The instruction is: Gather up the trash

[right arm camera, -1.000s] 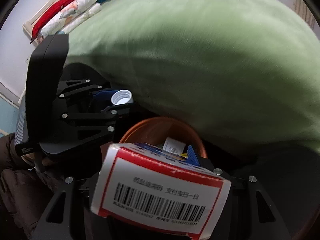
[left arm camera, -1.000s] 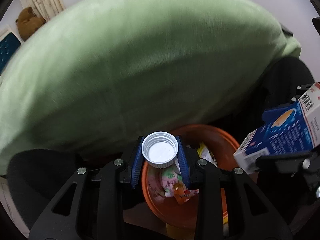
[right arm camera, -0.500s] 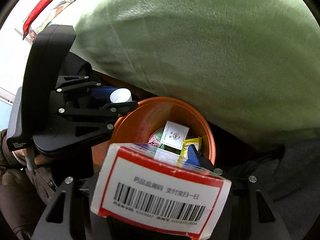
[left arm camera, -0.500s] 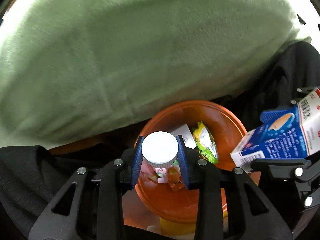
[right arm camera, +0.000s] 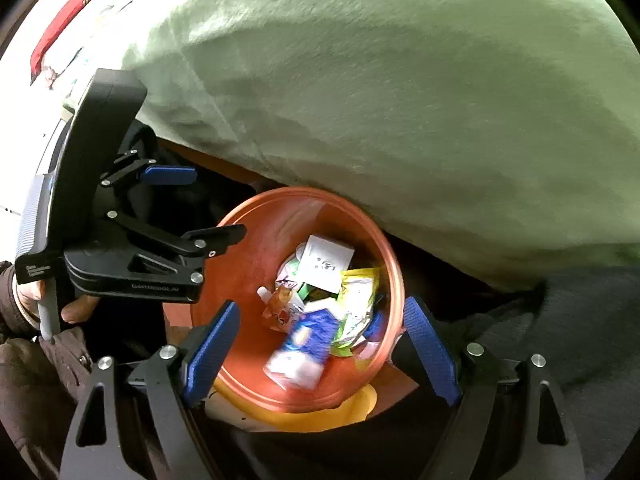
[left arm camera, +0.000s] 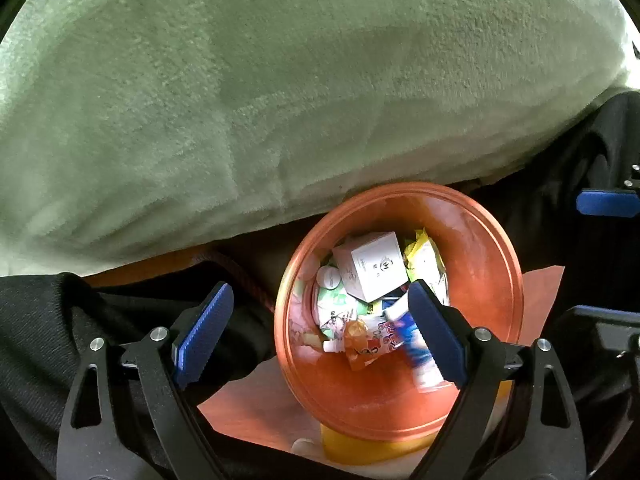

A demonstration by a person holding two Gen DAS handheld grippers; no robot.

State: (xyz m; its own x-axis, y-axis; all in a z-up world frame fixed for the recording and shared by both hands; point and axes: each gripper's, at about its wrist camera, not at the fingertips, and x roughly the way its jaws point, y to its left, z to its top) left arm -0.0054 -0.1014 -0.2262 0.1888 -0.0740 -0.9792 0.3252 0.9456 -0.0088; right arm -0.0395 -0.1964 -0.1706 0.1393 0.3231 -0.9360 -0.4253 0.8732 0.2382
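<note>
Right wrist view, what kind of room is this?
Probably a bedroom at home: a big green blanket over what looks like a bed, patterned bedding with red trim behind it, and an orange wastebasket of wrappers and cartons alongside.

Your fisheye bends everything hard at the black-vignetted edges, soft daylight on the fuzzy pale-green blanket (left arm camera: pixel 280 92), blown-out white top left in your right view, blue-and-white carton (right arm camera: pixel 304 344) motion-smeared, dark fabric murky.

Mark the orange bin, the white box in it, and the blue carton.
orange bin (left arm camera: pixel 496 264), left wrist view, bare inner wall.
white box (left arm camera: pixel 374 268), left wrist view, its top face.
blue carton (right arm camera: pixel 308 340), right wrist view, blurred blue side.
</note>
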